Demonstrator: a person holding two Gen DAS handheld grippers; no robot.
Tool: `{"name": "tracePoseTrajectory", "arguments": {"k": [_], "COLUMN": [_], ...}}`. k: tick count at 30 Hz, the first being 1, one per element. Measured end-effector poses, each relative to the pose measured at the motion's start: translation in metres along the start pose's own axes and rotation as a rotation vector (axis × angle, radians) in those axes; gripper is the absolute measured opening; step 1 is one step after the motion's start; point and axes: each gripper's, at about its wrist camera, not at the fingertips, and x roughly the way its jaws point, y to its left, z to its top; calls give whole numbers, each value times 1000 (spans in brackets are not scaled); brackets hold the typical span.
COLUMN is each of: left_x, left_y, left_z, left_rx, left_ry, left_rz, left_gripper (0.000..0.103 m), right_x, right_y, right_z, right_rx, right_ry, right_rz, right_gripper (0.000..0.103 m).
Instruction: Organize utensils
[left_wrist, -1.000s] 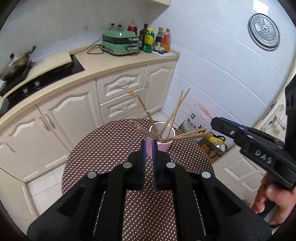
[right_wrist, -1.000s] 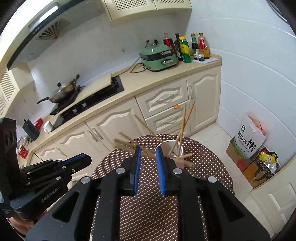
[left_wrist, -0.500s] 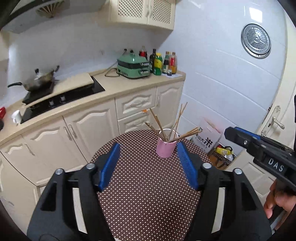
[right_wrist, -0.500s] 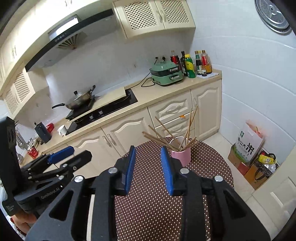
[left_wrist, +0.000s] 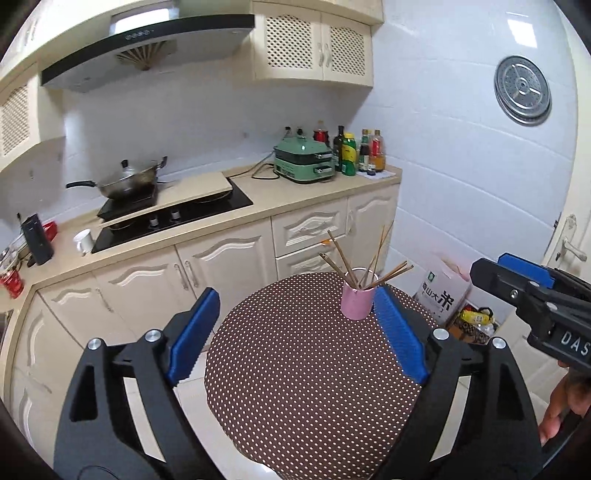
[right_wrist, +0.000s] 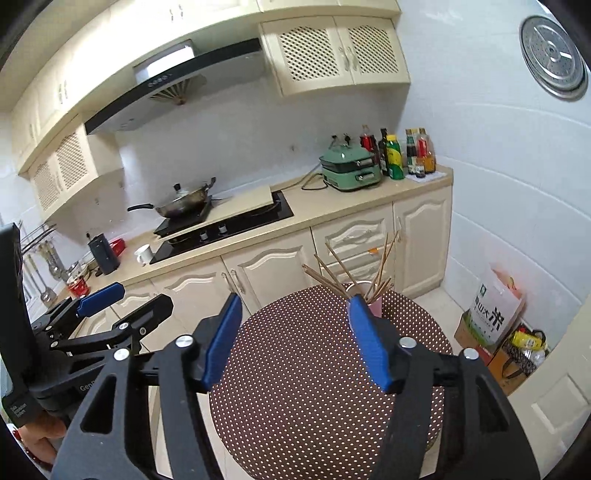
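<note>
A pink cup (left_wrist: 355, 304) stands at the far edge of a round table with a brown dotted cloth (left_wrist: 303, 369). Several wooden chopsticks (left_wrist: 364, 262) stand in it, fanned out. My left gripper (left_wrist: 295, 336) is open and empty, held well above and back from the cup. My right gripper (right_wrist: 295, 336) is open and empty too; its right finger (right_wrist: 369, 343) hides part of the cup (right_wrist: 376, 308). The chopsticks (right_wrist: 351, 267) show above it. Each gripper appears in the other's view, the right one (left_wrist: 517, 291) and the left one (right_wrist: 110, 310).
A kitchen counter (left_wrist: 229, 218) with cabinets runs behind the table, holding a hob, a wok (left_wrist: 125, 182), a green appliance (left_wrist: 304, 162) and bottles. A rice bag (left_wrist: 443, 291) and boxes sit on the floor at the right by a door.
Both grippers have opened from shut and pulled up and back from the cup. The chopsticks stay in the cup.
</note>
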Motion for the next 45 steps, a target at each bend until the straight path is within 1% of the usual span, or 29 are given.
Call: {"name": "tracePoseTrajectory", "arguments": {"k": [2,8,14,22,28,35,45], "left_x": [-12,-50,-88,-135,-157,-175,-192], "left_y": [-5,-33,-58,-89,-98,-104,-102], "left_z": [-3,-12,-26,-36,-35,-34,-36], "left_rx": [-14,-55,-69,-76,-82,-79,-91], "left_ry": [-8,-34,-52,-96,-140,-188,-216], "left_rz": [14,64,102,155,187,226,286], "left_gripper": [87,89,91,93,93,95,95], "right_x": [-11,-47,-84,-121,-139,-152,-161], "right_y": [0,-9,-20,-25,-23,-24,-17], "right_z": [-2,-8,-20,-30,-31,-30,-28], "right_rx": [-25,-103,-144,-172,-191,-198,-212], "right_ry": [-6,-29,-58,-100,-140,-178,-212], "right_rz": [11,31,56,99,120,129,161], "right_gripper": [66,79,87,90,92,93,94]}}
